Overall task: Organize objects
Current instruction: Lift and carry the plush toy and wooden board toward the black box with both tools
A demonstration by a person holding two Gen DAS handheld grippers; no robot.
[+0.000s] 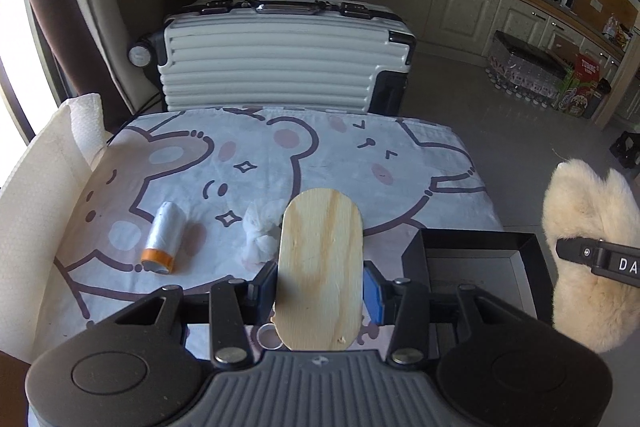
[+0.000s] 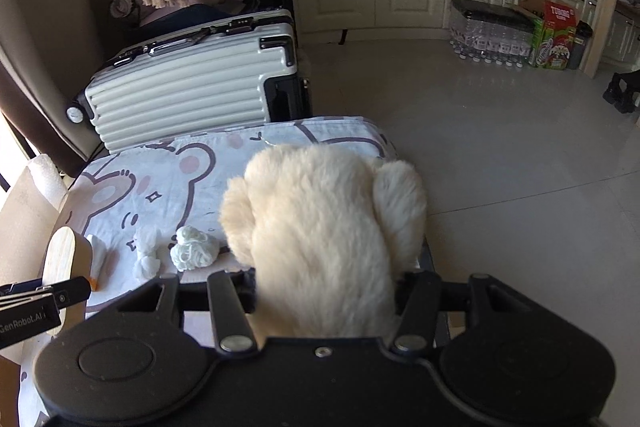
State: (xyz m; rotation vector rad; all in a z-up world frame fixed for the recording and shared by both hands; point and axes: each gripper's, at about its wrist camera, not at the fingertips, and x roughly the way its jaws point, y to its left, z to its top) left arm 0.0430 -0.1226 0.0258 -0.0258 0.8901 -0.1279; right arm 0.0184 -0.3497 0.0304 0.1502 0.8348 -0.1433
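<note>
The left gripper (image 1: pixel 320 287) is clamped on a wooden board (image 1: pixel 320 267), which stands up between its blue pads and fills the near middle of its view. Just to its right and slightly ahead sits an open black box (image 1: pixel 472 259) on the table, apparently empty, though only part of its inside shows. The right gripper (image 2: pixel 324 295) holds a fluffy cream slipper (image 2: pixel 320 235) between its jaws, over the near right corner of the table, above the box's edge.

Ahead and to the left of the left gripper, loose things lie on the bear-print cloth (image 1: pixel 360 155): a roll with an orange end (image 1: pixel 164 239), a crumpled white tissue (image 1: pixel 260 231) and, seen from the right wrist, a bundled white wad (image 2: pixel 194 247).

Judging from this, sorting is at an early-to-middle stage: two items are lifted but not yet placed, and at least three remain on the cloth. A white suitcase (image 1: pixel 280 55) stands beyond the table's far edge.
</note>
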